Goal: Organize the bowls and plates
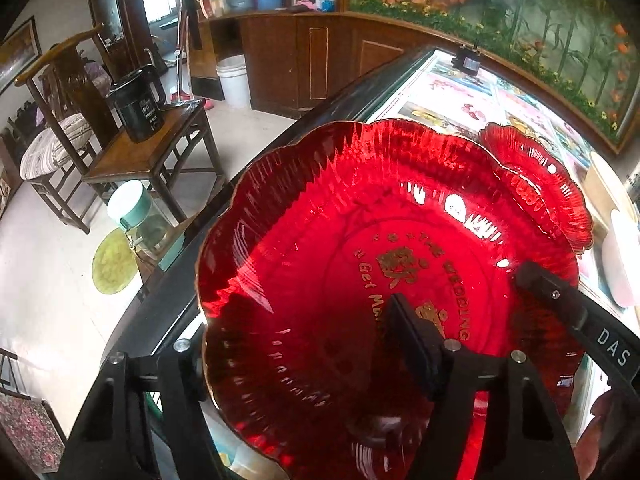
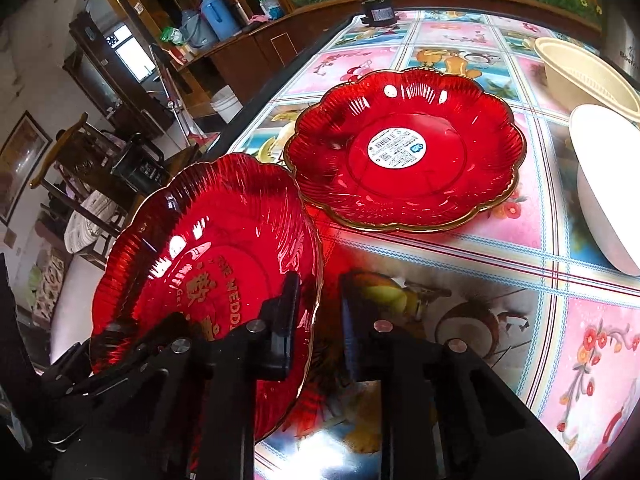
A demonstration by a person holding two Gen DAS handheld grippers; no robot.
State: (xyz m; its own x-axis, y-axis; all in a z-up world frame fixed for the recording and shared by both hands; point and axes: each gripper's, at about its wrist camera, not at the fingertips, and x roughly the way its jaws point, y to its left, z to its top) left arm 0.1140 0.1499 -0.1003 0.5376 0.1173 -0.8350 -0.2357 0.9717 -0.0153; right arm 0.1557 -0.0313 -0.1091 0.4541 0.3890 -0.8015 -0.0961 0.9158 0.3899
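1. The red scalloped glass plate with gold lettering was held tilted over the table edge, its rim pinched by the nearly closed right gripper.
2. The left gripper was seen part-open; whether its pads pressed the rim could not be told, one finger being hidden under the plate.
3. A slip off the table edge was judged possible, since the slick rim was gripped narrowly.
4. The second red glass plate lay flat on the patterned tablecloth.

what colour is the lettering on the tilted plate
Gold, on the red plate; clearest in the left wrist view.
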